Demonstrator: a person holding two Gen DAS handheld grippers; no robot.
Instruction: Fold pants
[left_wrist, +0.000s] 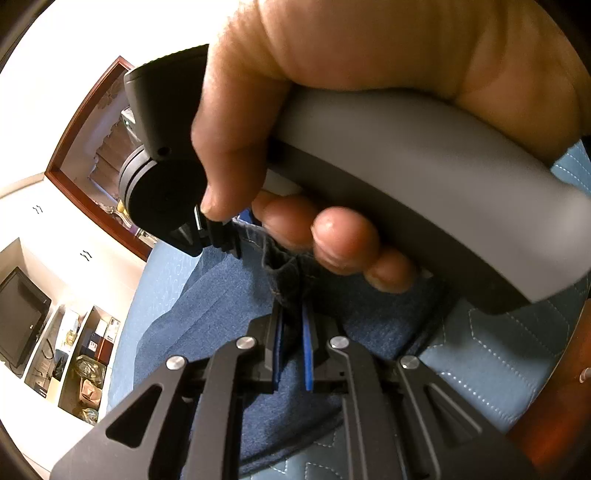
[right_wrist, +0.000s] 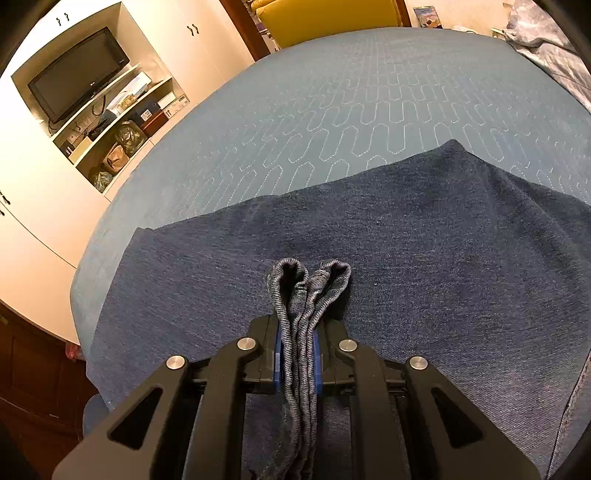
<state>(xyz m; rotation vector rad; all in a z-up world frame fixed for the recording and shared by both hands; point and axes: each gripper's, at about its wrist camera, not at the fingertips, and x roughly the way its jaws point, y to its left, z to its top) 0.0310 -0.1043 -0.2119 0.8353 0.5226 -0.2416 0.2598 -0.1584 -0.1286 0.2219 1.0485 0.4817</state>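
The pants (right_wrist: 369, 240) lie spread across the near part of the bed (right_wrist: 351, 96), dark denim on the blue quilted cover. The right tool (right_wrist: 297, 363) is clenched on a bunch of hem layers, which stand up between its blue pads. The left tool (left_wrist: 293, 350) sits over the denim with its pads narrowly apart; cloth appears to run between them, but I cannot tell whether it is gripped. The risk, as I judge it: the thick bunched hems slip from the right pads when pulled, or the two tools, working close together, collide and skew the fold.
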